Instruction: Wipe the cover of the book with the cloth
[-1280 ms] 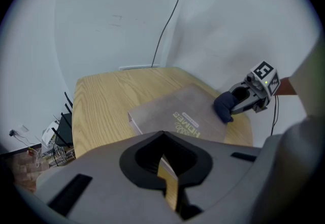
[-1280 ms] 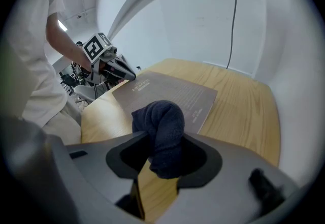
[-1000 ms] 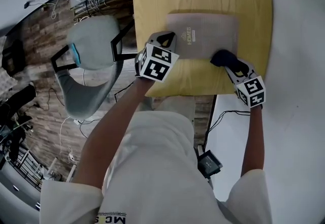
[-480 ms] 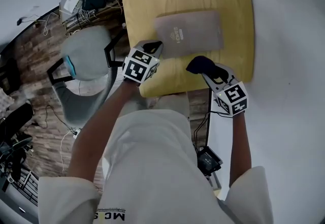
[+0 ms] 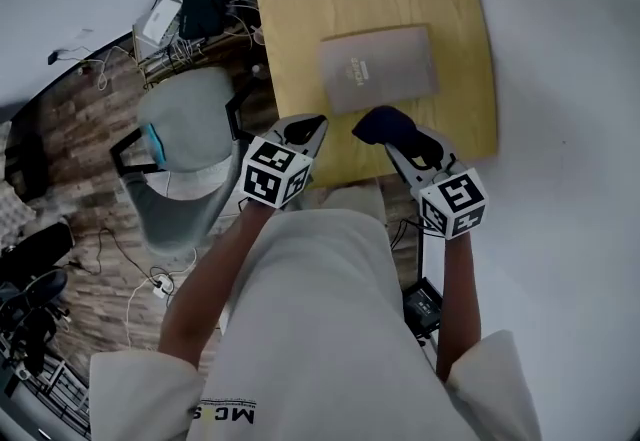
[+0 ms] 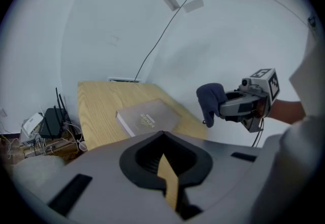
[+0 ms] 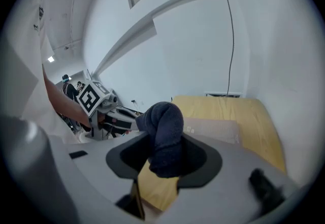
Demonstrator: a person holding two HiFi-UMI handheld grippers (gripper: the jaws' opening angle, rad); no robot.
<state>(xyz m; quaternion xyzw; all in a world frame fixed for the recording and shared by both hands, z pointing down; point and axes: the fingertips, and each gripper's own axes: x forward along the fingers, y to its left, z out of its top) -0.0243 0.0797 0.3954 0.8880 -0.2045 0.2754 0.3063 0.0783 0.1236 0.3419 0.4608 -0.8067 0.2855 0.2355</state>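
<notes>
Cloth in hand, book not yet touched

Table (image 5: 300,19) is yellow wood, and the book (image 5: 378,69) lies flat near its middle. I guess the book is stiff and a bit heavy, so it should stay put if I press softly. The cloth (image 5: 376,124) is soft and floppy; I would hold it by a bunch, as it is now. My right gripper (image 5: 398,139) is squeezed on it, just short of the book. My left gripper (image 5: 308,129) is pinched narrow with nothing in it. Its view shows the cloth hanging down loose; the head view does not.
</notes>
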